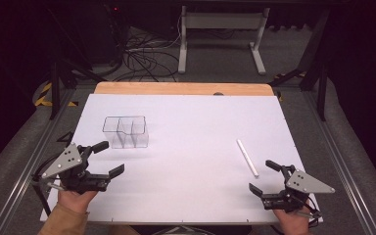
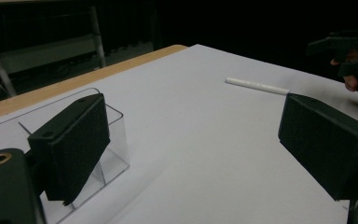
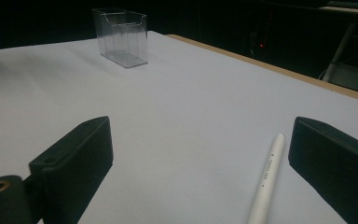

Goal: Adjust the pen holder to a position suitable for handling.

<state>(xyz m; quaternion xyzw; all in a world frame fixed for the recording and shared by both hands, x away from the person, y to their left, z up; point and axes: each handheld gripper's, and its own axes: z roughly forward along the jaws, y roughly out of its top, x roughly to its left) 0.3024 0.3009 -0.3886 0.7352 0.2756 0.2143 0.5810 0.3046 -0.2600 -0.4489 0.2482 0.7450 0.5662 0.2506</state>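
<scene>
The only lettering stands on the slim white plastic pen [image 3: 265, 179] lying near the right edge of the white table sheet [image 3: 191, 107]: in the right gripper view a short line of small grey print runs along its barrel, too small and blurred to read.

The box [image 1: 126, 131] at ten o'clock on the table looks like clear, shiny plastic, smooth as glass. The pen [image 1: 247, 157] at four o'clock looks like white plastic, smooth and a bit dull. The white sheet [image 1: 186, 127] over the table is flat, smooth and matt, like paper. At twelve o'clock a strip of light wood [image 1: 176, 88] looks smooth. The left gripper [image 1: 108, 157] and right gripper [image 1: 262, 176] have black, matt pads [image 2: 74, 140] and dull grey metal plates [image 1: 64, 160].
</scene>
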